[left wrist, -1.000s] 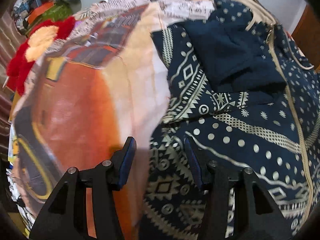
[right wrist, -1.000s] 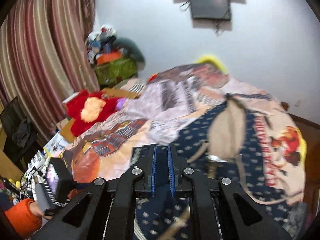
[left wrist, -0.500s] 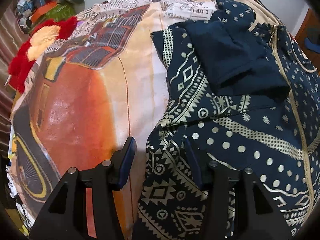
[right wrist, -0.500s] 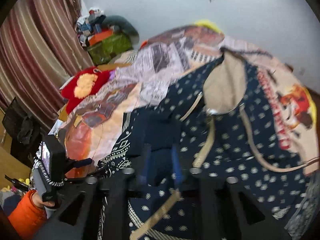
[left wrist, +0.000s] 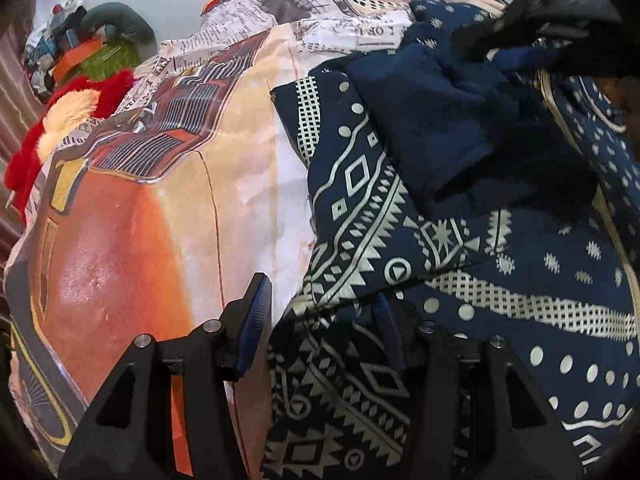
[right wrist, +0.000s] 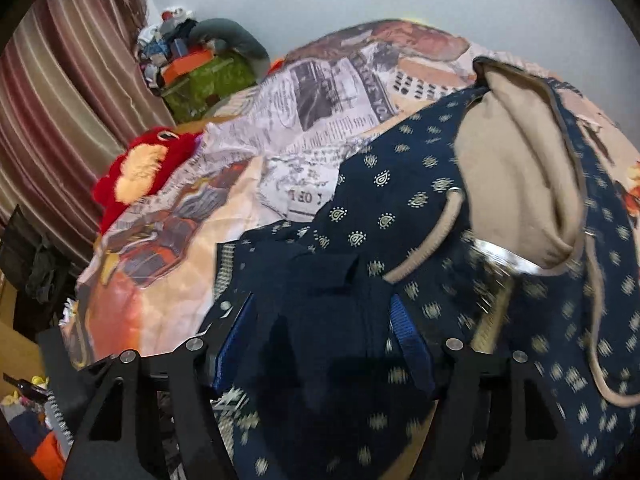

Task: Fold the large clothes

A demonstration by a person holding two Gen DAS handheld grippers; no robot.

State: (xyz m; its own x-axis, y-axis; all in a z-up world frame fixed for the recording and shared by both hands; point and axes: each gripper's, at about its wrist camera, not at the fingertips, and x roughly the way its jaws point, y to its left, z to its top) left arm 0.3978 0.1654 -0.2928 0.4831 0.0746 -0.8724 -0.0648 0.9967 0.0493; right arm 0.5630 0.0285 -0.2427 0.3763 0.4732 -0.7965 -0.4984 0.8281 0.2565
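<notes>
Held left gripper (left wrist: 320, 308) open astride robe (left wrist: 520, 300) hem. Just widened right gripper (right wrist: 320, 320) around sleeve (right wrist: 316, 268), unpinched. Risked pinching sheet (left wrist: 180, 220) beside hem.

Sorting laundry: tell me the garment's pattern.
Navy garment with cream geometric borders, dots and small motifs; clearest in the left wrist view.

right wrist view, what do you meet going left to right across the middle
curtain → red plush toy → printed bedsheet → navy patterned garment → its beige lining
</notes>
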